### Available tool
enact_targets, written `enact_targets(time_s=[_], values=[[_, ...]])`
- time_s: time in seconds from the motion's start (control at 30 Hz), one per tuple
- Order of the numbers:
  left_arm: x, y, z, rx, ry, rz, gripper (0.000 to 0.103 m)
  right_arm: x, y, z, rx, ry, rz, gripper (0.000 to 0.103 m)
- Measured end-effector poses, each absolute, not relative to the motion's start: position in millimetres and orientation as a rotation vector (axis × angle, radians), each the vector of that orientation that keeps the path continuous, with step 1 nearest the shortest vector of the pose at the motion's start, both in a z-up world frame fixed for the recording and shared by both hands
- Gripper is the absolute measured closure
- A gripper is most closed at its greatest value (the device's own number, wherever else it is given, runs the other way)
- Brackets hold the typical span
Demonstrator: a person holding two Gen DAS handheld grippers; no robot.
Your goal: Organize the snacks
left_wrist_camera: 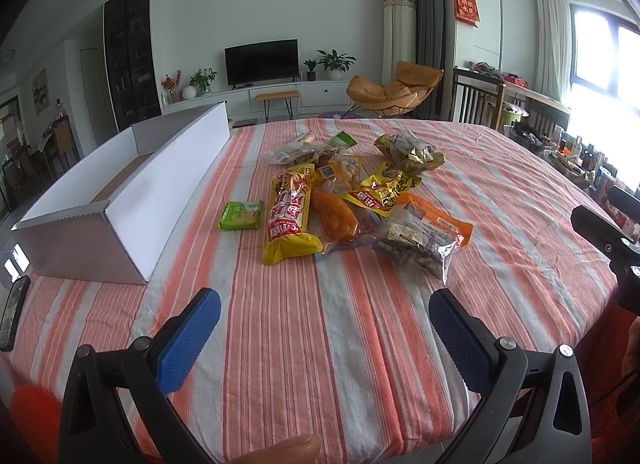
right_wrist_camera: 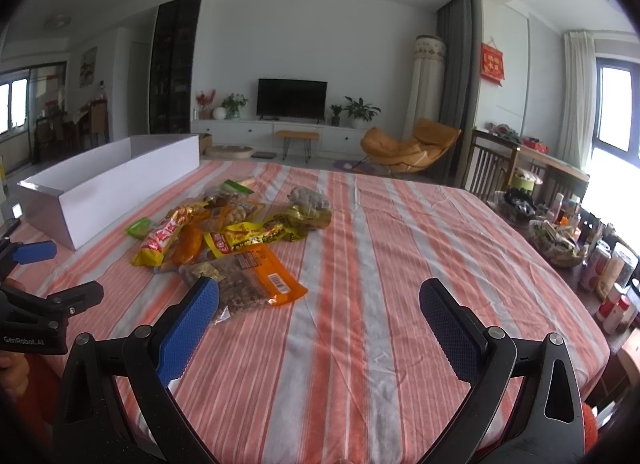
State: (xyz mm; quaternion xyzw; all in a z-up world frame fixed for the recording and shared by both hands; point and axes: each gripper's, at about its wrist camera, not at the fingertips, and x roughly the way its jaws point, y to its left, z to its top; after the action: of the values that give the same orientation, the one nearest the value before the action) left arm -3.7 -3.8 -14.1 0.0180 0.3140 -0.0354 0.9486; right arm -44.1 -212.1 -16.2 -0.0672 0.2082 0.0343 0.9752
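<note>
Snack packets are lying in a loose heap near the middle of the table, on an orange, white and grey striped tablecloth. Long yellow-and-red bag is sitting at the heap's left side, an orange bag of dark pieces at its near right, a gold-wrapped bag toward the far right. One small green packet is resting just beside the yellow-and-red bag, between the heap and the box. White cardboard box, long and open-topped, is standing along the table's left edge, apart from the heap.

Left gripper is hovering over the near edge of the table with its blue-padded fingers spread wide, holding nothing. Right gripper is likewise spread wide and gripping nothing, its left finger overlapping the orange bag in the right wrist view; contact cannot be told. Each gripper is showing at the edge of the other's view.

Black phone is lying at the near left corner. Bottles and jars are crowding the table's right edge. Television and an orange lounge chair are standing in the room beyond.
</note>
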Motion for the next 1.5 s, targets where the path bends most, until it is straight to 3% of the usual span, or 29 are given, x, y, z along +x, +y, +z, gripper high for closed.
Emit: enact_targets(time_s=[0.23, 0.57, 0.67, 0.97, 1.17, 1.3, 1.5], values=[[3.8, 2.0, -19.7, 0.048, 0.673, -0.048, 0.000, -44.8, -210.8, -18.2, -0.136, 0.425, 0.069, 0.001], [30.1, 39.1, -55.2, -0.025, 0.856, 0.005, 0.000, -41.3, -220.0, -19.0, -0.115, 0.447, 0.073, 0.001], [40.7, 44.9, -68.0, -0.028, 0.916, 0.013, 0.000, -29.5, -223.9, -32.8, -0.077, 0.539, 0.103, 0.001], [55.0, 58.7, -83.7, -0.034, 0.971, 0.036, 0.000, 66.1, -215.4, -92.5, 0.161, 1.053, 0.208, 0.001], [48.0, 62.2, -83.9, -0.036, 0.947, 0.038, 0.000, 124.1, -208.9, -88.3, 0.499, 1.094, 0.147, 0.001], [47.7, 62.2, -83.2, -0.034, 0.942, 0.037, 0.000, 148.7, -160.8, -86.7, 0.310, 1.128, 0.102, 0.000], [46.4, 62.1, -82.6, -0.026, 0.924, 0.024, 0.000, 125.4, -145.7, -85.8, 0.113, 1.023, 0.167, 0.000]])
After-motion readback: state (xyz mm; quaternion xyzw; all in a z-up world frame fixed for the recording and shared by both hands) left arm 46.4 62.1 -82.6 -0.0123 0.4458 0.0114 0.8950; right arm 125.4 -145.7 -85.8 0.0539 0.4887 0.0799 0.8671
